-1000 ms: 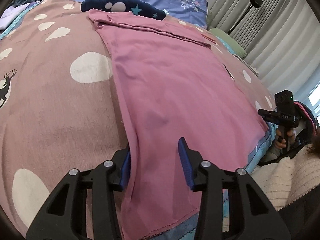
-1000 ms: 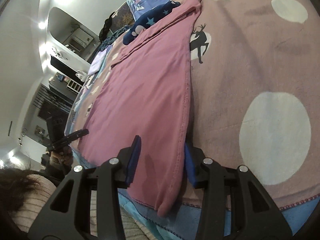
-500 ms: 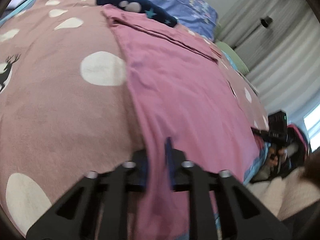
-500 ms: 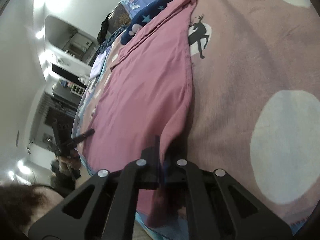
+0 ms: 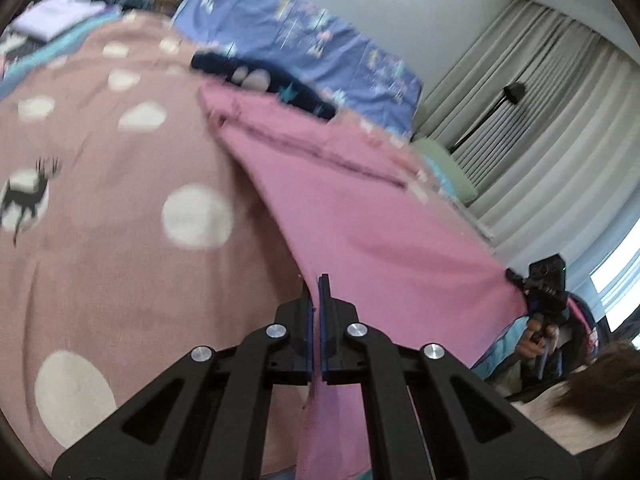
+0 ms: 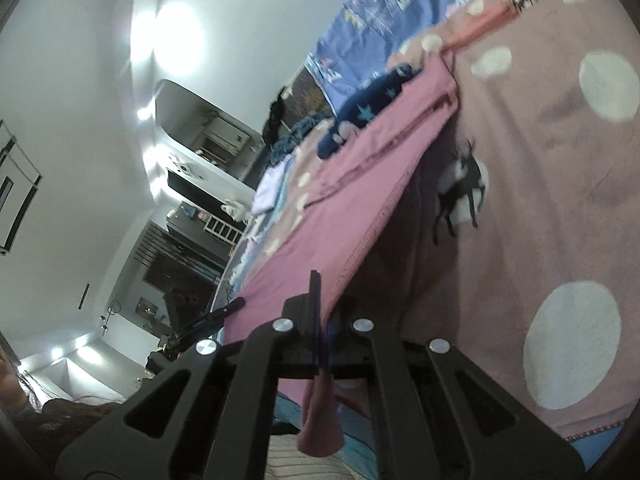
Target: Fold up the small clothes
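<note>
Early stage — the pink garment (image 5: 360,216) lies spread on the bed (image 5: 100,264), far end flat, no cross fold made yet. Left gripper (image 5: 316,300) and right gripper (image 6: 320,304) each pinch a near corner, raised off the bedspread.

A bed (image 5: 100,264) covered in dusty-pink bedding with pale spots and deer prints is spreading out ahead of the claw and to its left. Beyond it, a blue patterned pillow (image 5: 304,40) is leaning against a plain white wall (image 5: 420,4). Up to the right, pale grey curtains (image 5: 540,128) are hanging behind a black floor lamp (image 5: 514,92), and daylight is coming through a window (image 5: 620,280) at the far right edge
</note>
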Demonstrator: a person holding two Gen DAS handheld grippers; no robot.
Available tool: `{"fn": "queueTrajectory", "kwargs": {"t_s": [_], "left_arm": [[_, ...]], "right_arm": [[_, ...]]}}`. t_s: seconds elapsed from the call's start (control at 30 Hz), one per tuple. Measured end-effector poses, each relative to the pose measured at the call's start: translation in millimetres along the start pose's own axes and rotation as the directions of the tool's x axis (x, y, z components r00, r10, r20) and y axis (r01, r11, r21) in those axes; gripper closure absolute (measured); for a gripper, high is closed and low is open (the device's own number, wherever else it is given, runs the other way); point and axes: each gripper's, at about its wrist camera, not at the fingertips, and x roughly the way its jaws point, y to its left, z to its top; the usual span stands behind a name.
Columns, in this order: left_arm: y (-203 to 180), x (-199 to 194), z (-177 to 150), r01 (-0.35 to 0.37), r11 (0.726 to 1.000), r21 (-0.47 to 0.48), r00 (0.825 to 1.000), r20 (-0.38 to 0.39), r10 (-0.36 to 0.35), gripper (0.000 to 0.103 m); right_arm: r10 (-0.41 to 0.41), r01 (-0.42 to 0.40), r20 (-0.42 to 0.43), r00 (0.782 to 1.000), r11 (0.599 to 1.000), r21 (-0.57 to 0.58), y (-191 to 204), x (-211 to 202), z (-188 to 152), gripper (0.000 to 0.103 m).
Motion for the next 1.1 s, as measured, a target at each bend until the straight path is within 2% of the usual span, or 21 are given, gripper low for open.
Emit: {"fn": "queueTrajectory", "kwargs": {"t_s": [0.13,0.23,0.3,0.37,0.4,0.5,0.63,0.77,0.93,1.1], "left_arm": [[-45.7,-36.1,20.7,0.010,0.995,0.100,0.994,0.110,-0.021,0.102],[-77.6,-68.3,21.4,-0.018,0.985,0.171,0.983,0.183,-0.014,0.101],[-97.9,-89.4,14.8,-0.051,0.975,0.215,0.975,0.222,0.002,0.101],[-106.4,-96.1,8.0,-0.057,0.971,0.230,0.974,0.228,0.003,0.101],[-106.8,-93.2,5.4,-0.062,0.971,0.229,0.975,0.221,0.011,0.101],[-92.3,-73.5,6.8,-0.047,0.979,0.198,0.984,0.180,0.011,0.101],[-65.6,-30.9,15.3,-0.084,0.987,0.138,0.993,0.092,0.072,0.101],[-45.3,-6.9,29.4,-0.076,0.992,0.096,0.996,0.057,0.071,0.101],[-26.5,27.3,74.8,-0.085,0.994,0.069,0.995,0.055,0.081,0.101],[1.2,78.4,125.2,-0.110,0.993,0.037,0.993,0.046,0.108,0.101]], "right_arm": [[0.033,-0.026,0.091,0.995,0.997,-0.079,29.5,-32.0,12.4,0.101],[0.079,-0.051,0.159,0.984,0.984,-0.171,61.2,-67.2,10.4,0.101],[0.071,-0.029,0.178,0.981,0.973,-0.229,76.5,-85.4,5.6,0.101],[0.004,0.049,0.191,0.982,0.960,-0.275,88.2,-95.8,1.0,0.101],[-0.018,0.069,0.186,0.982,0.960,-0.272,86.4,-95.7,0.5,0.101],[-0.009,0.046,0.171,0.985,0.976,-0.214,67.2,-82.1,7.2,0.101],[-0.044,0.055,0.126,0.991,0.995,-0.086,26.5,-45.2,26.1,0.101],[-0.074,0.080,0.112,0.991,0.995,-0.052,5.9,-22.0,41.4,0.101],[-0.089,0.091,0.115,0.989,0.996,-0.018,-12.2,17.5,96.6,0.101],[-0.208,0.211,0.085,0.974,0.977,-0.035,-42.2,75.6,147.1,0.100]]}}
